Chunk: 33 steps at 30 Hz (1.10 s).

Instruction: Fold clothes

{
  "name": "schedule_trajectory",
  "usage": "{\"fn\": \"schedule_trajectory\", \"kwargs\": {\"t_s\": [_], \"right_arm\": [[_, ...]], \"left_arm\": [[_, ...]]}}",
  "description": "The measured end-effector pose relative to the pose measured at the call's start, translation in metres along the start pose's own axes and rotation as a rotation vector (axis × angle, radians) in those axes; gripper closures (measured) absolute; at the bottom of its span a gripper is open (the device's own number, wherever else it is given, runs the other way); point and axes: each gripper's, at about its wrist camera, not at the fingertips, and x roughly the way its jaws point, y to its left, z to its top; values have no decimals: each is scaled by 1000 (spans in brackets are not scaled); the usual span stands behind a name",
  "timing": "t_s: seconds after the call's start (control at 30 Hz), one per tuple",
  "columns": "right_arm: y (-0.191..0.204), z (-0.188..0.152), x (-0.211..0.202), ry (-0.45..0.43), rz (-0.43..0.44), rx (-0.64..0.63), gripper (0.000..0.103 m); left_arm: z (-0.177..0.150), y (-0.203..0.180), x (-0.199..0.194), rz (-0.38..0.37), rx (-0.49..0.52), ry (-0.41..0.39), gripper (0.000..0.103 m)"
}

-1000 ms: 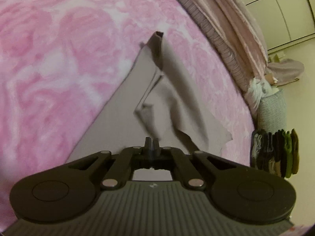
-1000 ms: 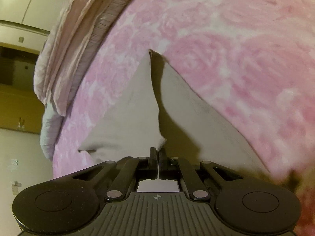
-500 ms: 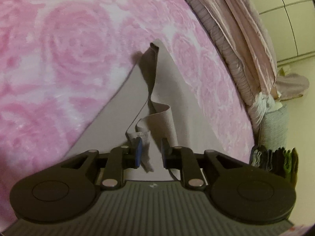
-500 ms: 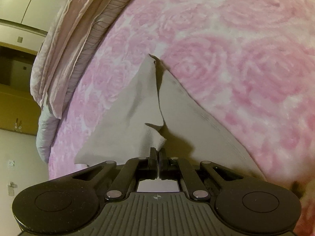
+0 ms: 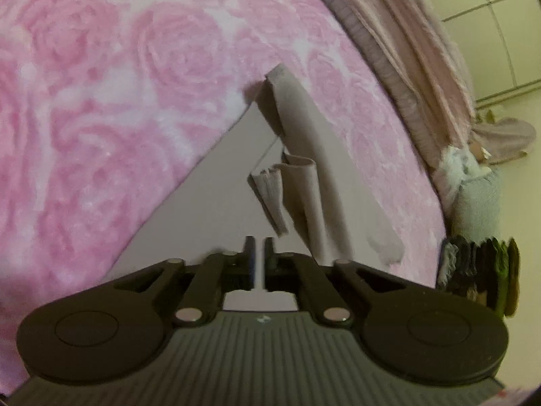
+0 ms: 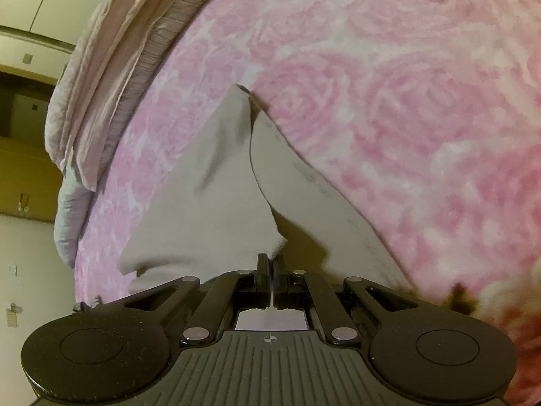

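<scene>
A beige-grey garment (image 5: 209, 203) lies spread on the pink rose-patterned bed cover (image 5: 101, 101). One of its edges is lifted into a fold, and a ribbed hem (image 5: 270, 196) hangs loose just ahead of my left gripper (image 5: 259, 247). That gripper's jaws stand a narrow gap apart with nothing between them. In the right wrist view the same garment (image 6: 209, 209) rises in a ridge, and my right gripper (image 6: 272, 260) is shut on its raised corner (image 6: 275, 245). The lower layer (image 6: 304, 189) lies flat on the cover.
A crumpled pink blanket (image 5: 422, 50) runs along the bed's far edge. Beside the bed are a grey woven basket (image 5: 480, 203) and a row of dark folded clothes (image 5: 480, 270). Cream cupboard doors (image 5: 500, 17) stand behind. A wall and a doorway (image 6: 20, 118) are in the right wrist view.
My left gripper opened and let go of the garment's hem, then narrowed its jaws and drew back a little. My right gripper keeps its hold on the corner and has moved slightly forward.
</scene>
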Motion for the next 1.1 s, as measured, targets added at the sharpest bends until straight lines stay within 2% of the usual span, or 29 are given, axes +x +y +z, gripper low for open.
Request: {"fn": "schedule_trajectory", "kwargs": {"t_s": [0.03, 0.13, 0.2, 0.27, 0.3, 0.33, 0.5, 0.67, 0.87, 1.1], "right_arm": [[2, 1, 1, -3, 2, -6, 103], [5, 3, 5, -2, 7, -22, 103], [6, 4, 6, -1, 5, -26, 103], [7, 4, 6, -1, 6, -23, 103], [7, 4, 5, -2, 10, -21, 103], [7, 4, 5, -1, 11, -22, 103], [6, 0, -9, 0, 26, -36, 103], [-2, -6, -18, 24, 14, -29, 103], [-16, -10, -20, 56, 2, 1, 103], [-24, -21, -25, 94, 4, 4, 103]], "left_arm": [[5, -4, 7, 5, -8, -3, 85], [16, -17, 27, 29, 42, -9, 71], [21, -21, 40, 50, 41, -3, 69], [23, -21, 47, 79, 43, -2, 79], [23, -21, 47, 85, 45, -8, 101], [22, -21, 45, 77, 48, -9, 103], [2, -18, 5, 55, 77, -64, 103], [-28, -2, -26, 51, 37, -48, 103], [-53, 17, -27, 85, 5, -13, 103], [-59, 22, -32, 101, 2, -24, 103]]}}
